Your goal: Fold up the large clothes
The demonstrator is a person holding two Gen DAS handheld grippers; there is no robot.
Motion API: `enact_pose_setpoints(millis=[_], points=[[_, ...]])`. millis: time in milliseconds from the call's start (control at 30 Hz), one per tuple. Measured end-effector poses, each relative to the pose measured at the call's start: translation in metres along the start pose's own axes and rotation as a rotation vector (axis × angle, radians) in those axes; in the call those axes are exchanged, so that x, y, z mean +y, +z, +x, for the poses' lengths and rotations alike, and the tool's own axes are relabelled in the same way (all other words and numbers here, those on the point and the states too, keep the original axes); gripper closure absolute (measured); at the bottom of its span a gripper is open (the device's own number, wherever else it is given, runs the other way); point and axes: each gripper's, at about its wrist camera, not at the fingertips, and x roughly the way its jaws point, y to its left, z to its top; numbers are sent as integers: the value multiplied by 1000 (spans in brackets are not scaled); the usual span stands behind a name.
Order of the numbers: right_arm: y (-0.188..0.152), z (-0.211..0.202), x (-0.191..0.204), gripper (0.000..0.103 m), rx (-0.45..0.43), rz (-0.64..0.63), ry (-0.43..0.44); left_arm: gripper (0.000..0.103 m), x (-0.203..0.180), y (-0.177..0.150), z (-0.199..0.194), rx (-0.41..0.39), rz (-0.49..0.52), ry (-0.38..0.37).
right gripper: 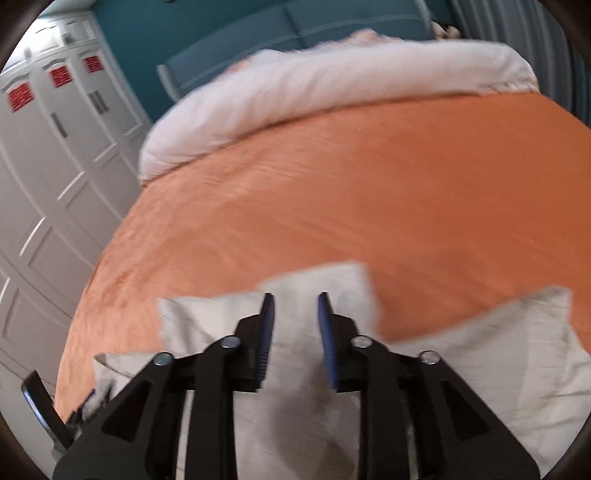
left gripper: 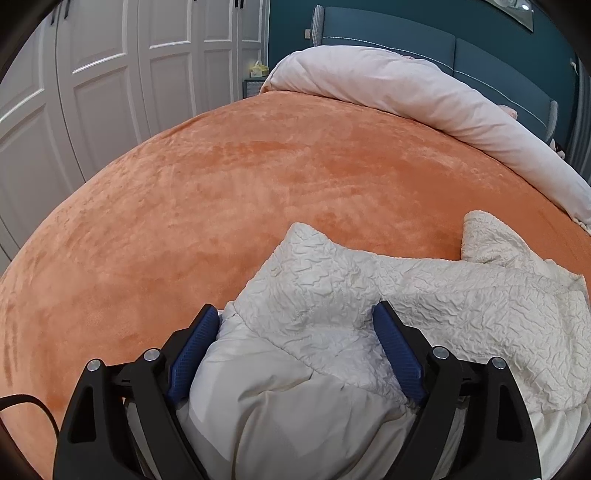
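Observation:
A cream-white crinkled quilted garment [left gripper: 424, 295] lies on the near part of an orange bedspread [left gripper: 258, 177]. My left gripper [left gripper: 295, 314] is open, its blue pads on either side of a bunched part of the garment with smooth lining showing below. In the right wrist view, which is blurred, the same garment [right gripper: 498, 350] lies under my right gripper [right gripper: 295, 299], which is open with a narrower gap and hovers over a raised flap of the cloth. The orange bedspread [right gripper: 369, 192] fills that view beyond it.
A rolled pale pink duvet [left gripper: 424, 92] lies along the head of the bed before a blue headboard [left gripper: 388, 31]. White wardrobe doors [left gripper: 92, 92] stand to the left of the bed. The other gripper's edge [right gripper: 40, 410] shows at lower left.

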Motion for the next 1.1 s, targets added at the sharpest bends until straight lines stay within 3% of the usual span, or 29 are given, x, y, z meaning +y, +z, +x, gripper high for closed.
enact_pose_setpoints(millis=[133, 233, 267, 300, 367, 500, 600, 667, 733, 800, 867, 967, 1100], points=[[-3, 17, -28, 78, 101, 63, 26, 19, -1, 1, 0, 3, 5, 7], [-7, 30, -14, 77, 139, -6, 4, 19, -2, 1, -1, 8, 4, 9], [-5, 33, -6, 91, 150, -40, 17, 19, -2, 1, 0, 10, 5, 10], [-2, 31, -5, 94, 157, -63, 11, 19, -2, 1, -1, 10, 6, 12], [2, 29, 9, 102, 122, -115, 1, 19, -3, 0, -1, 10, 9, 17], [3, 33, 2, 102, 84, -99, 16, 19, -3, 0, -1, 10, 6, 16], [-5, 79, -13, 103, 208, -34, -16, 18, -4, 0, 2, 21, 5, 18], [-2, 69, -5, 102, 185, -80, -58, 17, -3, 0, 4, 29, 3, 19], [-2, 42, 2, 100, 95, -100, -68, 17, -1, 0, 4, 30, -1, 13], [-4, -2, 7, 100, -10, -101, -20, 17, 0, 1, 2, 30, -3, 11], [-16, -40, 16, 100, -60, -128, 40, 18, -2, 1, -4, 16, 2, 24], [-48, -68, 45, 100, -51, -268, 107, 20, -12, -1, -42, -42, 27, 18], [-91, -65, 74, 100, 23, -449, 110, 18, -46, -11, -93, -71, 19, -156]])
